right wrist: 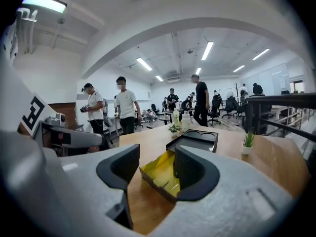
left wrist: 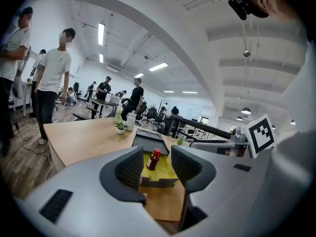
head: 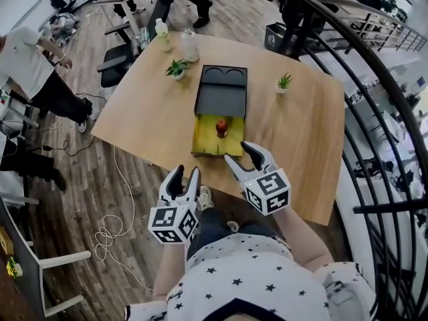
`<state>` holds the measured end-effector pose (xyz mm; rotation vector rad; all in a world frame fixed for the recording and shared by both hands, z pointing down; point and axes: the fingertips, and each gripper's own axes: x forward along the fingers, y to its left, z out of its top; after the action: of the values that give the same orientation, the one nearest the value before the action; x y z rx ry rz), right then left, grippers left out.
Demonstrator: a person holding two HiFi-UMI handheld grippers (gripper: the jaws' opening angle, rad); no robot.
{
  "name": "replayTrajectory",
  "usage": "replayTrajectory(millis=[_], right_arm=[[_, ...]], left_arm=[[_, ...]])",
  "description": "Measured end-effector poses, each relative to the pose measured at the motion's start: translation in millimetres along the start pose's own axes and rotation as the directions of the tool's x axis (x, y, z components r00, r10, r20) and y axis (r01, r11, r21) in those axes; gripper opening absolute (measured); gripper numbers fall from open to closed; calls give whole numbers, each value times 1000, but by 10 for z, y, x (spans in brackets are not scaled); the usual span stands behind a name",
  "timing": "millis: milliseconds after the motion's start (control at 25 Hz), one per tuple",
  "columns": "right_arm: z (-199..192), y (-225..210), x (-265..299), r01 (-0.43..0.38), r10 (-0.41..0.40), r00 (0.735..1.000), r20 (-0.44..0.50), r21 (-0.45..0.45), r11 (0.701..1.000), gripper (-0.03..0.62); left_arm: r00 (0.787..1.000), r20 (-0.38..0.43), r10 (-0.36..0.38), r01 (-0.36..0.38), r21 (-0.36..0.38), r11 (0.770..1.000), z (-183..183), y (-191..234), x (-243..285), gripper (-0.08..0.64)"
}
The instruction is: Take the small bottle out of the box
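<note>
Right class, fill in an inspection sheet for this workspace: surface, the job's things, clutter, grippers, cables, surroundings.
Surface: wooden table, light top.
Job's things: small bottle with a red cap stands inside the open box, on its yellow lining; black lid folded back.
Clutter: potted plant left of the box, another right; two pale bottles at the far edge.
Grippers: left gripper open, empty, off the table's near edge; right gripper open, empty, by the box's near right corner.
Cables: white cable looped on the floor.
Surroundings: person standing left, office chair, black railing right.
</note>
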<state>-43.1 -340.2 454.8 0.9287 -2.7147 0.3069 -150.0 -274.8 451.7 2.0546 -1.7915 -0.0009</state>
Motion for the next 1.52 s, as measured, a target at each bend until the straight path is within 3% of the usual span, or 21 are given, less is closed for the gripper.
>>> replayTrajectory(millis=[720,1280,1520], right_arm=[[-358,-596,1159,81,-89,989,-121,-65,995,204],[-664,-755,1574,76,-87,973,-213,-60,995,202],[-672,-789,1600,92,-107,971,-213,-78,993,147]], left_arm=[[996,-73,-49,48,-7,999,160,685,789,158],[987,-134,-89,91,10,996,144,817,1242,158],[986,-137,-93,95,6,996,144,836,1288,158]])
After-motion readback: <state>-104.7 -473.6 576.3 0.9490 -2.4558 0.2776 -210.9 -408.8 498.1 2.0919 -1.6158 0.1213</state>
